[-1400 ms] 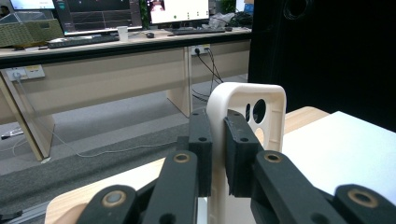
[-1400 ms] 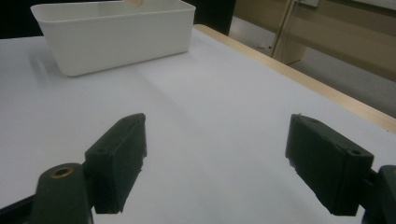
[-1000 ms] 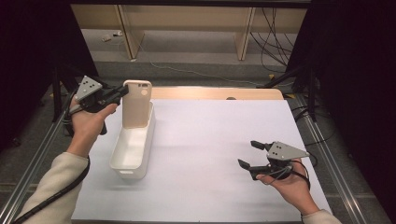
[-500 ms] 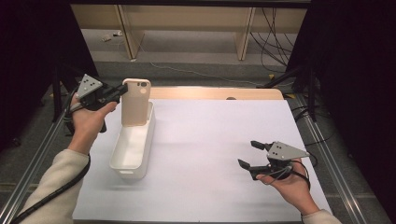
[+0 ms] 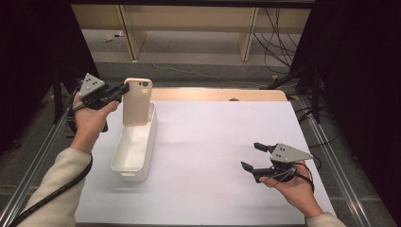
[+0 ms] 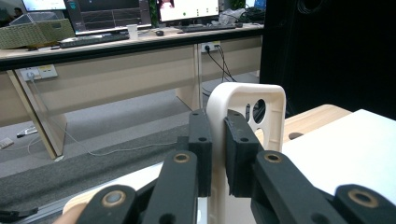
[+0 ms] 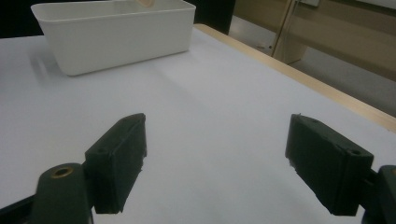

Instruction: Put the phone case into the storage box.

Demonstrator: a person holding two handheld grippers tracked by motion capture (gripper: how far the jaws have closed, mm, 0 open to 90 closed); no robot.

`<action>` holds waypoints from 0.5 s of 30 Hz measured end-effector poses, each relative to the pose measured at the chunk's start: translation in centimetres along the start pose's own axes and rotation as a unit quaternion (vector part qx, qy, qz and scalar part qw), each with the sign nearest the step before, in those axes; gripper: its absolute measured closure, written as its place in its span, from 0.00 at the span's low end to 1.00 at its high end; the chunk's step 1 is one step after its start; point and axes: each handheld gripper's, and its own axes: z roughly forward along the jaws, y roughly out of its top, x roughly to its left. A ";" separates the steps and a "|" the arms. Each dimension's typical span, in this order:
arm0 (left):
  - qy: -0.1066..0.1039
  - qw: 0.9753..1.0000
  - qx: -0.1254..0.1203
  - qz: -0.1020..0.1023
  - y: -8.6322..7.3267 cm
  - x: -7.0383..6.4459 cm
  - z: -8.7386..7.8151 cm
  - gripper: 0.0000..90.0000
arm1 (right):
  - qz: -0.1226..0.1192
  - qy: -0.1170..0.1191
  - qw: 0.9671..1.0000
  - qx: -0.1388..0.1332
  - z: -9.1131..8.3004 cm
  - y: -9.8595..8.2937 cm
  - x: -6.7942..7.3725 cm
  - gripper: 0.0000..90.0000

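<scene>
While the left gripper (image 5: 124, 90) clamps the phone case (image 5: 137, 101), its foot is hidden in the bin (image 5: 135, 149); right gripper (image 5: 251, 156) gapes wide

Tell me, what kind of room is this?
Probably an office or lab set up for recording: desks with monitors and a keyboard, loose cables on the floor, and a white-covered table fenced by dark screens.

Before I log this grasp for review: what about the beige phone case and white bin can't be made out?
- Beige plastic phone case: its lower end, high view, hidden behind the white rectangular plastic bin wall.
- Case's bottom, left gripper view, blocked by the jaws.
- Bin interior, right gripper view, hidden by its near wall.
</scene>
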 end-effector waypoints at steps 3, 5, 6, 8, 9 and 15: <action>0.001 1.000 0.001 0.001 0.0 0.1 0.2 0.91 | 0.000 -0.001 1.000 -0.001 0.0 0.0 0.0 0.24; 0.001 1.000 0.002 0.002 0.0 0.2 0.3 0.91 | 0.000 0.000 1.000 -0.001 0.0 0.0 0.0 0.24; 0.002 1.000 0.001 0.001 0.0 0.2 0.4 0.91 | 0.000 0.000 1.000 -0.001 0.0 0.0 0.0 0.24; 0.001 1.000 0.001 0.002 0.0 0.3 0.5 0.91 | 0.000 0.000 1.000 -0.001 0.0 0.0 0.0 0.24; 0.001 1.000 0.002 0.003 0.0 0.3 0.6 0.91 | 0.000 0.000 1.000 -0.001 0.0 0.0 0.0 0.24; 0.001 1.000 0.000 0.004 0.1 0.3 0.8 0.91 | 0.001 -0.001 1.000 -0.001 0.0 0.0 0.0 0.24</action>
